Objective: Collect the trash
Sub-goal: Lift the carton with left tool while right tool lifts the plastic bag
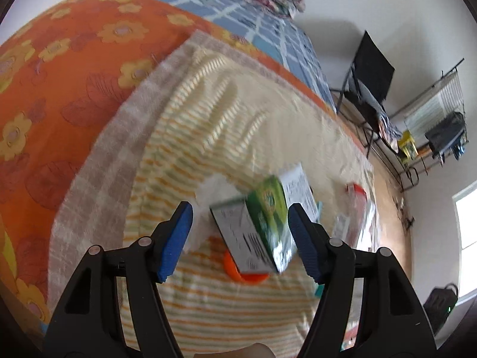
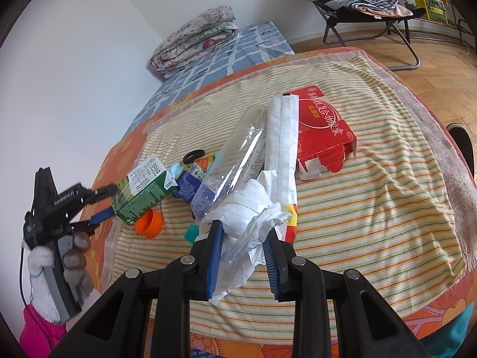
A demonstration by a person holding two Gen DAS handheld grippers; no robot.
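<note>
1. The left gripper (image 1: 240, 238) stands with its blue fingers (image 1: 176, 240) spread, and the green milk carton (image 1: 259, 226) lies tilted between them.
2. In the left wrist view the carton's green side sits against or just beside the right-hand finger, while a clear gap separates its grey printed face from the left-hand finger; the grip is released, not clamped.
3. In the right wrist view the same carton (image 2: 140, 191) shows at the tips of the left gripper (image 2: 105, 204), one finger above it and one below; whether either touches cannot be told there.
4. An orange cap (image 1: 247, 273) lies on the striped towel (image 1: 226, 307) just under the carton's near end; in the right wrist view the cap (image 2: 149, 223) sits right beside the carton's lower corner.
5. The right gripper (image 2: 243, 253) has its fingers (image 2: 213, 256) clenched on a crumpled white plastic bag (image 2: 247, 238), which bulges out beyond the fingertips and hangs down between them.
6. Just past the right fingertips lie a clear plastic bottle (image 2: 244, 149) and a long white package (image 2: 283, 155), both resting over the bag's far end.
7. Farther beyond, to the right, a red box (image 2: 323, 128) lies flat on the towel with its flap open.
8. A blue carton (image 2: 190, 185) lies between the milk carton and the bottle.
9. A gloved hand (image 2: 71, 256) holds the left gripper's handle.
10. All the trash rests on the towel spread over a bed (image 1: 68, 89) with an orange flowered cover.
</note>
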